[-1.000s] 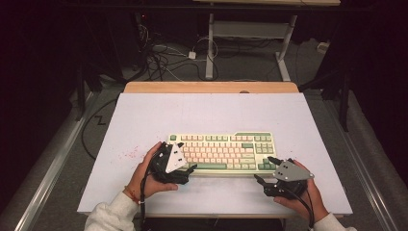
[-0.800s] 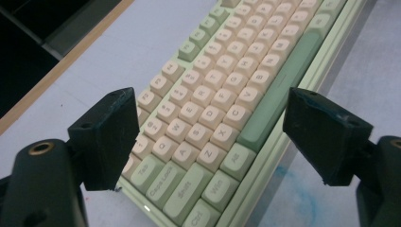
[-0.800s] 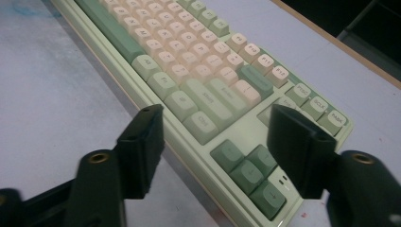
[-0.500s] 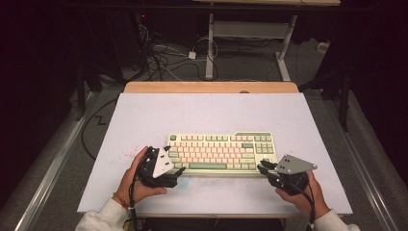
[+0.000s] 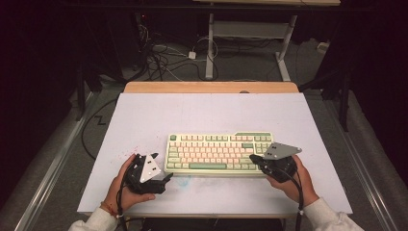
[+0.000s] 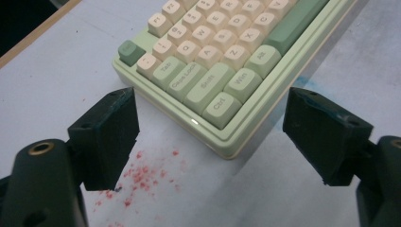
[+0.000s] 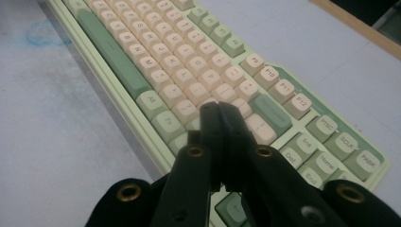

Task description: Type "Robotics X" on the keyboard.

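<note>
A pale green keyboard [image 5: 219, 153] with cream keys lies flat near the middle of the white table [image 5: 211, 113]. My left gripper [image 5: 166, 179] sits at the keyboard's near left corner [image 6: 222, 137], its jaws wide open on either side of that corner without touching it. My right gripper [image 5: 252, 159] hovers over the keyboard's right end. In the right gripper view its jaws [image 7: 218, 111] have just been closing and now stand shut tip to tip above the keys [image 7: 189, 71], with nothing between them. A hand holds each gripper from the near edge.
Red specks [image 6: 142, 175] and a blue smudge [image 7: 45, 38] mark the tabletop by the keyboard's front. A wooden strip [image 5: 211, 87] borders the far edge. Cables [image 5: 163, 57] and a desk frame [image 5: 250, 29] stand on the floor beyond.
The left gripper has drawn back left and toward the near edge, off the keyboard's left end. The right gripper has moved up and inward over the keyboard's right end, and its jaws have closed.
</note>
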